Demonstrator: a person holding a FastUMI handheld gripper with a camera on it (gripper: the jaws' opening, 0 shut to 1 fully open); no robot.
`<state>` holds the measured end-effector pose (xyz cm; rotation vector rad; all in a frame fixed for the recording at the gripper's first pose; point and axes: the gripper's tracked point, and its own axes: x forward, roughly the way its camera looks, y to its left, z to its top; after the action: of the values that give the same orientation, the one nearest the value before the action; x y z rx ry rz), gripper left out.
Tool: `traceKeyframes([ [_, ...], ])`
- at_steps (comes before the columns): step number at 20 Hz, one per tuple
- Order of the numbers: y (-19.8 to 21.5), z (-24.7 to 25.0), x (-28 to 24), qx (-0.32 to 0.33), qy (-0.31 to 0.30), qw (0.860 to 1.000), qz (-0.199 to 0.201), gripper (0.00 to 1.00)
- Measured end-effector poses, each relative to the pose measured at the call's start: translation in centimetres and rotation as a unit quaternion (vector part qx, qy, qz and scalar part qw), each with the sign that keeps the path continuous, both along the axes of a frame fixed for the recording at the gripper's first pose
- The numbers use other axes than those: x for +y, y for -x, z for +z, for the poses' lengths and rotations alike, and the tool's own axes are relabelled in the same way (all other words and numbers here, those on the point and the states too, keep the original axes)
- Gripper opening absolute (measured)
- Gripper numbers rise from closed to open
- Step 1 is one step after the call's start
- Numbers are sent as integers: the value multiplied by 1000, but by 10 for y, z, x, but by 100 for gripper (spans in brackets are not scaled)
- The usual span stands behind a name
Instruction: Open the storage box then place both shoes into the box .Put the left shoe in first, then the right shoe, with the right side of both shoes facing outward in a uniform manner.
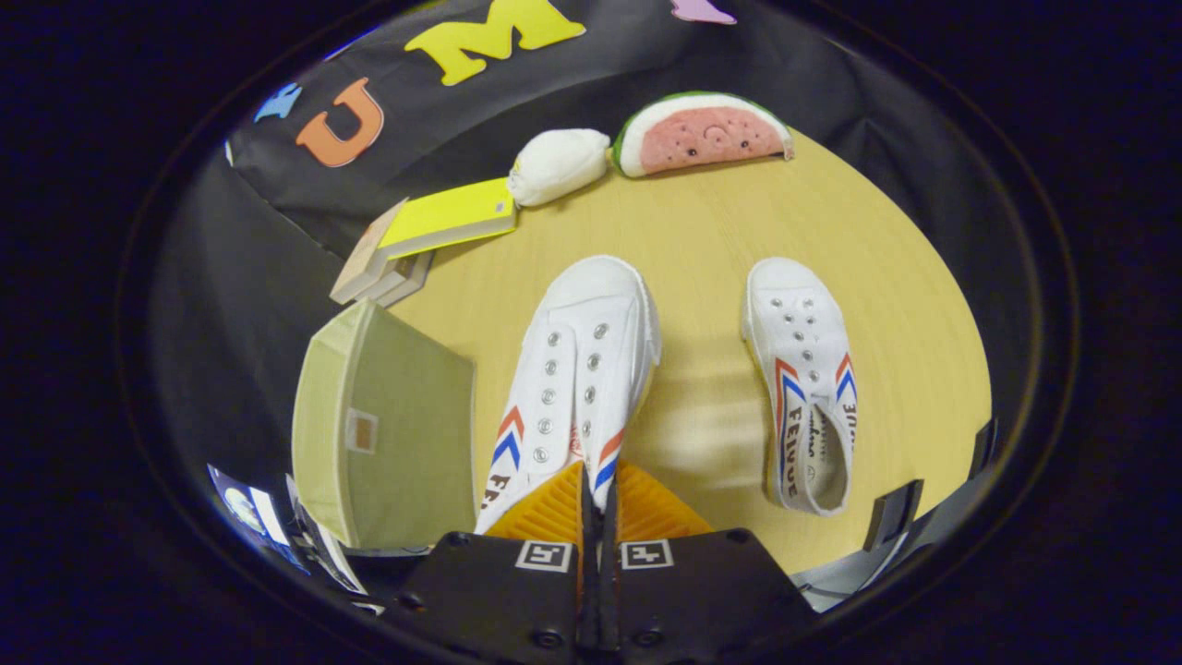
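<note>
Here the hand-held gripper (598, 503) pointed steeply down, fingers pinched nearly together on one shoe (577, 369); the other shoe (805, 388) lay right, the box (388, 434) left.

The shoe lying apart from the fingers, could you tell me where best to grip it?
Grip the free shoe by its heel collar, coming from above: the opening faces up and gives a thin wall to pinch. The fingers are closed on the other shoe.

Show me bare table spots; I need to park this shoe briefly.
Free: the table strip between the gripped shoe and other shoe, and ahead toward the watermelon plush. Crowded: storage box and book side. Gripper pinches the shoe.
</note>
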<state>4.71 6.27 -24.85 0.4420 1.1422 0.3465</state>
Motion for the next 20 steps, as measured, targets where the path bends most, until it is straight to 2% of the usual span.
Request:
traceKeyframes([
  [6, 23, 96, 43, -46, -2, 999, -3, 6],
  [11, 36, 143, 125, -60, -26, 998, 23, 6],
  [15, 44, 146, 205, -36, -50, 997, 48, 6],
  [20, 46, 107, 271, 10, -38, 997, 70, 6],
])
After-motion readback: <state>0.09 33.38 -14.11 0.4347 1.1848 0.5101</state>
